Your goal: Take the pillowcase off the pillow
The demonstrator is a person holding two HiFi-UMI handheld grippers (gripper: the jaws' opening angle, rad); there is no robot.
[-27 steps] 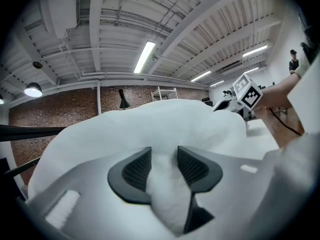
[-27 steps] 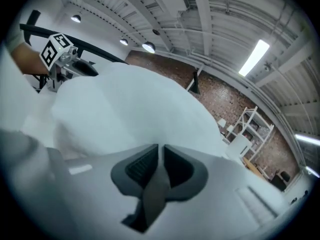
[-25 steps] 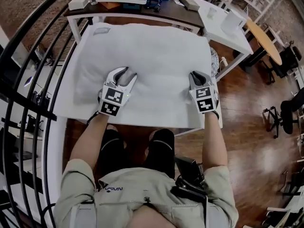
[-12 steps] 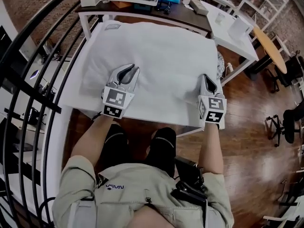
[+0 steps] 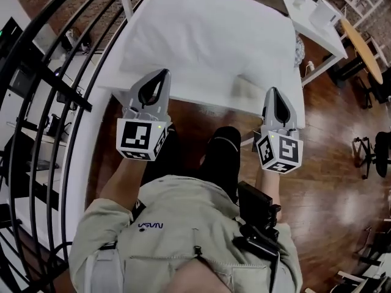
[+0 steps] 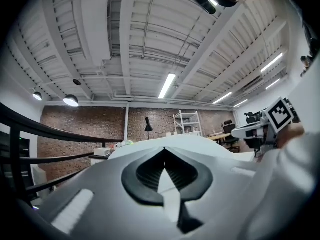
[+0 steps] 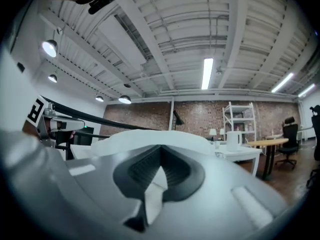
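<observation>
A white pillow in its pillowcase [image 5: 208,35] lies on a white table [image 5: 113,88]. Both grippers are raised at the pillow's near edge, pointing away from me. My left gripper [image 5: 161,73] sits at the near left edge with its jaws together, and a strip of white cloth [image 6: 168,186] shows pinched between its pads. My right gripper [image 5: 273,91] is at the near right corner, where the case lies flat and loose [image 5: 247,93]. Its jaws are also together, with a fold of white cloth [image 7: 152,194] caught between them. The pillow's hump [image 7: 150,134] rises just beyond the jaws.
A black curved railing [image 5: 73,60] runs along the left. Another white table [image 5: 317,23] and a round wooden table [image 5: 361,49] stand at the right over wooden floor [image 5: 330,163]. My knees [image 5: 220,145] are just under the table's front edge.
Both grippers have drawn back toward me to the pillow's near edge and risen. The left jaws, spread a second ago, have come together.
</observation>
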